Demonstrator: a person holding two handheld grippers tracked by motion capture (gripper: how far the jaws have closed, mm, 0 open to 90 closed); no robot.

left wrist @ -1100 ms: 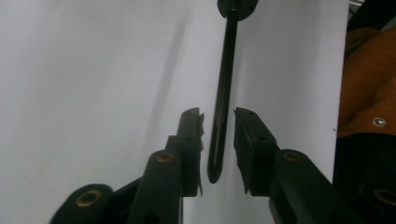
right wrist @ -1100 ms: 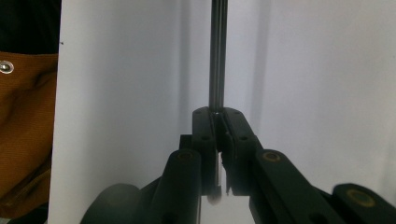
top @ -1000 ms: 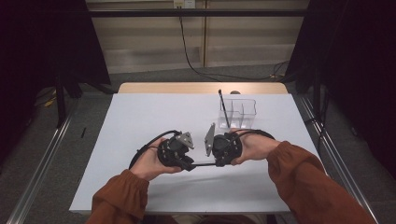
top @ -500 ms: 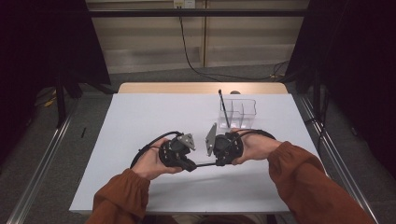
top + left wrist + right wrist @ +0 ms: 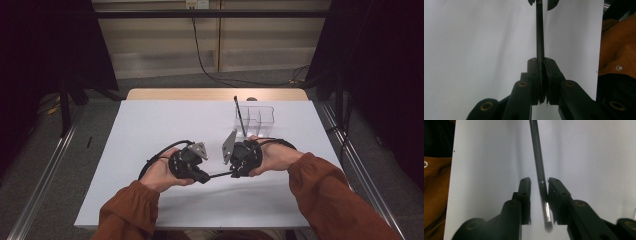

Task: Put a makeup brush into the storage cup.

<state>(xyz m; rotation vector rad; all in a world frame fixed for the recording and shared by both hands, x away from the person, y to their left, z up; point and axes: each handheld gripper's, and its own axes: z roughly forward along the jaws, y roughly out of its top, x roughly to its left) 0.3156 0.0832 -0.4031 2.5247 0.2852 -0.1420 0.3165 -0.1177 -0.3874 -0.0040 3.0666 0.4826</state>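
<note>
A thin black pen-like rod [image 5: 220, 175] with a silvery end [image 5: 547, 213] spans level between my two grippers, just above the white table. My left gripper [image 5: 205, 176] is shut on one end of it; in the left gripper view the jaws [image 5: 542, 61] pinch the rod [image 5: 539, 30], which runs straight ahead. My right gripper [image 5: 234, 173] faces it from the right. Its jaws [image 5: 539, 181] have just been opening, and the rod [image 5: 537, 152] lies between them, close to one jaw with a gap to the other.
A clear plastic box [image 5: 262, 120] with compartments stands on the white tabletop [image 5: 165, 120] behind the right hand. A thin black stick [image 5: 240, 116] leans upright in it. The person's orange sleeves [image 5: 325, 195] come in from the near edge.
</note>
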